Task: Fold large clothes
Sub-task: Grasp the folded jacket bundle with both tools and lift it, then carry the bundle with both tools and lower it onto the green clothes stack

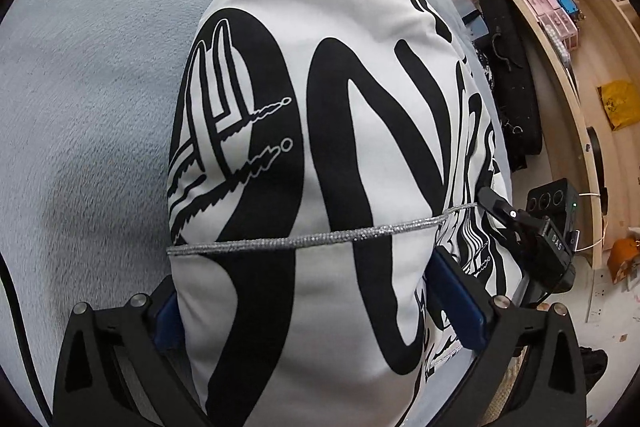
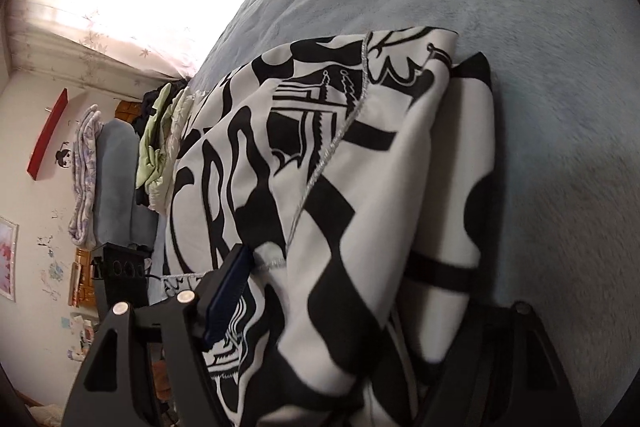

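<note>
Black-and-white printed garment (image 1: 320, 147) lies bunched on the grey-blue bed (image 1: 80, 67), left tool (image 1: 320, 303) spread wide around it, right tool (image 2: 340, 307) grip unclear; lower the fold flat, keeping edges aligned, before withdrawing.

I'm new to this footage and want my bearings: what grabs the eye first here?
The white garment with bold black lettering fills the middle of both views, lying on a pale blue blanket, a silver cord running across it. Cloth lies between the jaws of both grippers, and wooden shelves stand at the far right.
</note>
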